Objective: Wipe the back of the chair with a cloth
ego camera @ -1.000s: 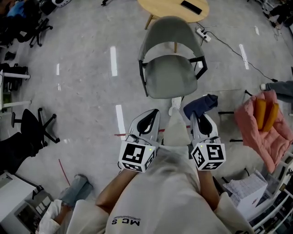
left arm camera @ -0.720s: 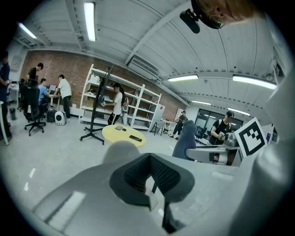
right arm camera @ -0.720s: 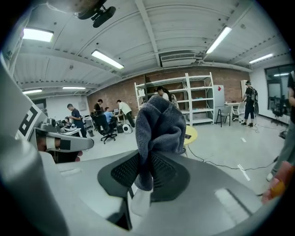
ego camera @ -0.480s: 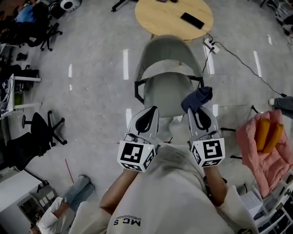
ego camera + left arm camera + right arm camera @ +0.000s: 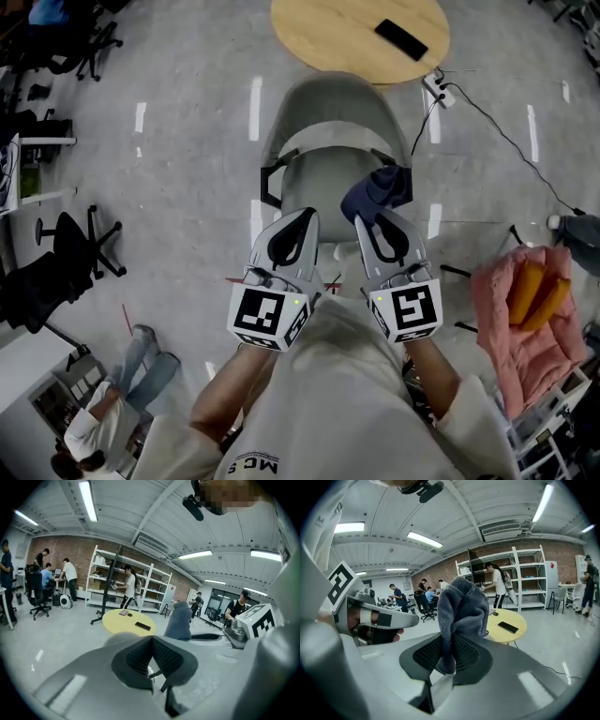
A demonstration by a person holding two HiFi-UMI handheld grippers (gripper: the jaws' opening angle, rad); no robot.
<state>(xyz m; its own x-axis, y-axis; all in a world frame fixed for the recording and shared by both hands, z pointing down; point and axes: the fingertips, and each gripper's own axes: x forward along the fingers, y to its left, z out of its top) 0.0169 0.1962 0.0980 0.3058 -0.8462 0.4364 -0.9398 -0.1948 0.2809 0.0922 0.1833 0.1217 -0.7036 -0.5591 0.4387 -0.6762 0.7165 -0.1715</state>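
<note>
The right hand-held gripper (image 5: 449, 649) is clamped on a dark blue cloth (image 5: 460, 604), which bunches above its jaws over the seat of the grey chair (image 5: 336, 96). Just beside it, the left hand-held gripper (image 5: 152, 643) has its jaws together, empty. Beyond the chair stands a round wooden bench (image 5: 323, 28) with a phone (image 5: 401, 39).

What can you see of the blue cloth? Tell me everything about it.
The cloth is dark blue-grey and looks like soft, fuzzy fabric. It is bunched up, with its lower end pinched by the right gripper and the rest standing in loose folds beyond the pads. In the head view it overlaps the seat of the grey chair; whether they touch cannot be told.
</note>
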